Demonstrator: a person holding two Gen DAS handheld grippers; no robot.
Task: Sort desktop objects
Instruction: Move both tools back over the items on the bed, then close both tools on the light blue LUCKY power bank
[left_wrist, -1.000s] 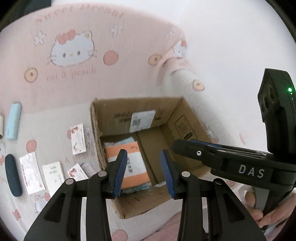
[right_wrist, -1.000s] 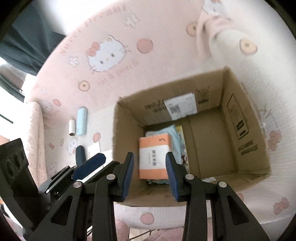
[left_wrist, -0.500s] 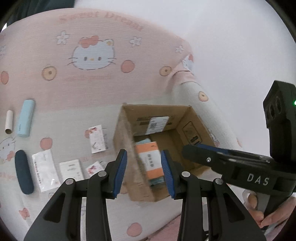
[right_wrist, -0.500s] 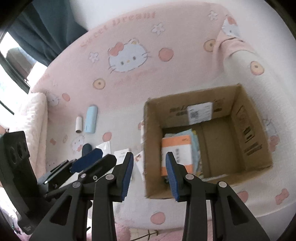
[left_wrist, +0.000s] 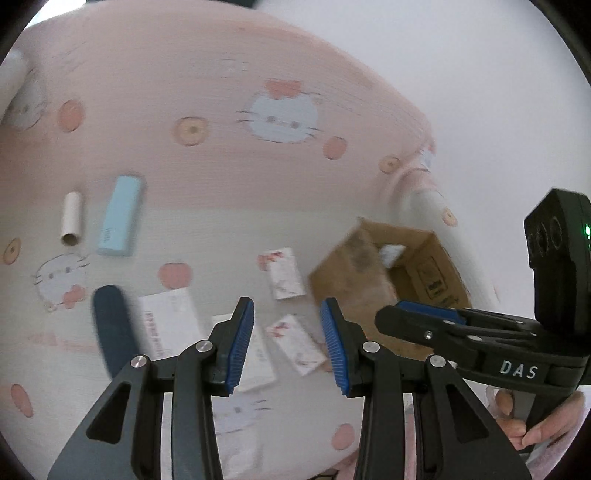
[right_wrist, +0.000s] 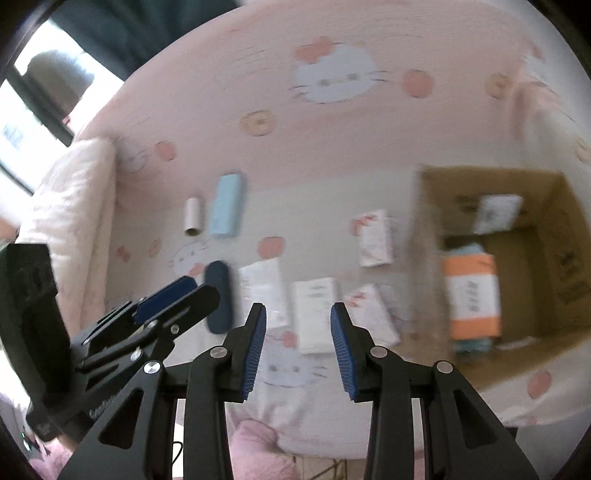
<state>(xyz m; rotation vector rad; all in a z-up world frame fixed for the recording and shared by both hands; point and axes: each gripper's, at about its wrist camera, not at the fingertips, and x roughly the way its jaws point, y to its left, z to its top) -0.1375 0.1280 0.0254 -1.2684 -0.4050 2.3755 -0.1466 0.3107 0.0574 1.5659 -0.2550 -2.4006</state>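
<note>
Soft pink printed cloth cover (right_wrist: 332, 147) with fine ribbed weave filling the frame, matt brown corrugated cardboard box (right_wrist: 546, 295) at right, glossy white plastic-wrapped packets (right_wrist: 316, 314) at centre, smooth pale blue plastic case (right_wrist: 226, 210), matt black plastic gripper arms with ribbed blue pads (right_wrist: 255, 343).

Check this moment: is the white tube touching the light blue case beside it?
Apart. In the left wrist view, a strip of the cover shows between the white tube and the light blue case along their whole length; the right wrist view shows the same gap.
</note>
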